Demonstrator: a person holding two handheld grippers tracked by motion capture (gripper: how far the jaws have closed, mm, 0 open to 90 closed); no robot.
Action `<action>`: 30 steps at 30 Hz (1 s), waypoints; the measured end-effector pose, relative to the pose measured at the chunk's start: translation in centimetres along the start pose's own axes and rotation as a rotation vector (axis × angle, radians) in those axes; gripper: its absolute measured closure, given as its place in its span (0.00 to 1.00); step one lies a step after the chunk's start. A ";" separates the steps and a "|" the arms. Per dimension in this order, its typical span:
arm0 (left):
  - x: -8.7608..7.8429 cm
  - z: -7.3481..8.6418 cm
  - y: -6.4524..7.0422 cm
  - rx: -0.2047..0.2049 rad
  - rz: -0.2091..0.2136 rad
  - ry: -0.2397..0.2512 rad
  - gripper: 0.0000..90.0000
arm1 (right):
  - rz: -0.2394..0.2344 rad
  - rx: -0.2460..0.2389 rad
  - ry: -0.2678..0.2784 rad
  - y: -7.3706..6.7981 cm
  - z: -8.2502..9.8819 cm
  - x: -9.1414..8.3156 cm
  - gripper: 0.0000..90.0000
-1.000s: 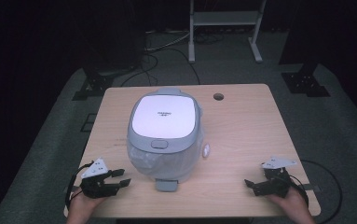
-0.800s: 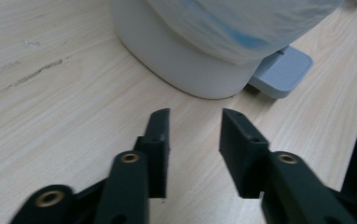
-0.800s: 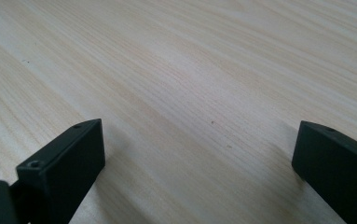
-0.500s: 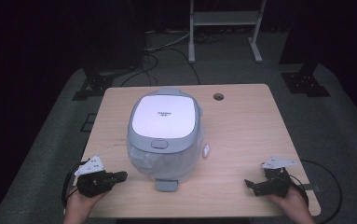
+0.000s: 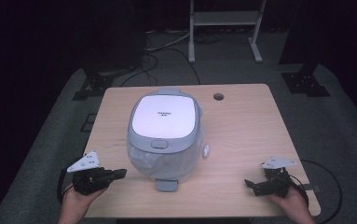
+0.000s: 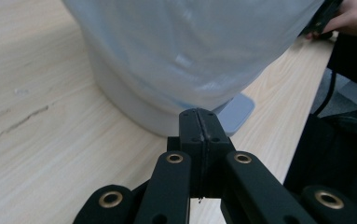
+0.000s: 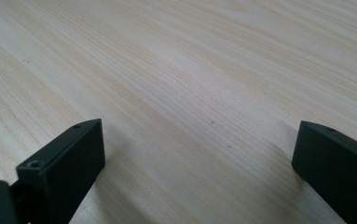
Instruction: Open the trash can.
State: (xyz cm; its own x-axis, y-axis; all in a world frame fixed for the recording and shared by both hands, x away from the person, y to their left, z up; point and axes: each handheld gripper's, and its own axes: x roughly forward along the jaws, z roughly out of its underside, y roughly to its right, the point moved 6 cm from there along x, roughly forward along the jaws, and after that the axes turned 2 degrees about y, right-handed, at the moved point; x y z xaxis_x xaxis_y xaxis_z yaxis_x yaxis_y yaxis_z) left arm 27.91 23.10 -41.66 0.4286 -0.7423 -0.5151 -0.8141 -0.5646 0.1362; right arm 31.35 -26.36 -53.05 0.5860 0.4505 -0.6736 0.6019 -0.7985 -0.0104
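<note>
A grey rice cooker point(image 5: 164, 135) with a white lid stands mid-table, its lower body wrapped in clear plastic point(image 6: 190, 51). My left gripper point(image 5: 120, 173) hovers at the table's front left corner and points at the cooker's base. Its jaws have just been closing and now meet point(image 6: 198, 116) with nothing between them. My right gripper point(image 5: 250, 185) rests near the front right edge. It is open point(image 7: 199, 135), with only bare wood between its fingers.
The wooden table point(image 5: 250, 126) has a round cable hole point(image 5: 218, 96) at the back right. A grey tab point(image 5: 165, 185) sticks out at the cooker's front, and a small white piece point(image 5: 205, 150) lies beside its right side. A white rack point(image 5: 223, 28) stands behind the table.
My left gripper has lifted a little off the table and its jaws have come together. The right gripper and the cooker have not moved.
</note>
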 end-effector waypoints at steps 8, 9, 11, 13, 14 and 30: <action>-1.1 -2.3 0.8 0.028 0.021 0.033 1.00 | 0.000 0.000 0.000 0.0 0.0 0.0 0.02; -1.3 -2.6 0.9 0.029 0.023 0.038 1.00 | 0.000 0.000 0.000 0.0 0.0 0.0 0.02; -1.7 -3.2 1.0 0.037 0.029 0.049 1.00 | 0.000 0.000 0.000 0.0 0.0 0.0 0.02; -1.8 -3.5 1.1 0.038 0.032 0.053 1.00 | 0.000 -0.001 0.000 0.0 0.0 0.0 0.02; -2.2 -4.0 1.2 0.042 0.033 0.063 1.00 | 0.000 0.000 0.000 0.0 0.0 0.0 0.02; -3.4 -7.5 2.5 0.082 0.069 0.098 1.00 | 0.000 0.000 0.000 0.0 0.0 0.0 0.02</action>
State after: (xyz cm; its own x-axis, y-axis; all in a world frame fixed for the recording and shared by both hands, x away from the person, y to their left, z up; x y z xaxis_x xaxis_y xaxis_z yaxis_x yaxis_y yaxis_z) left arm 27.36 21.50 -33.24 0.4037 -0.8122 -0.4211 -0.8705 -0.4827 0.0964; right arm 31.36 -26.36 -53.06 0.5861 0.4507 -0.6733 0.6022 -0.7983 -0.0102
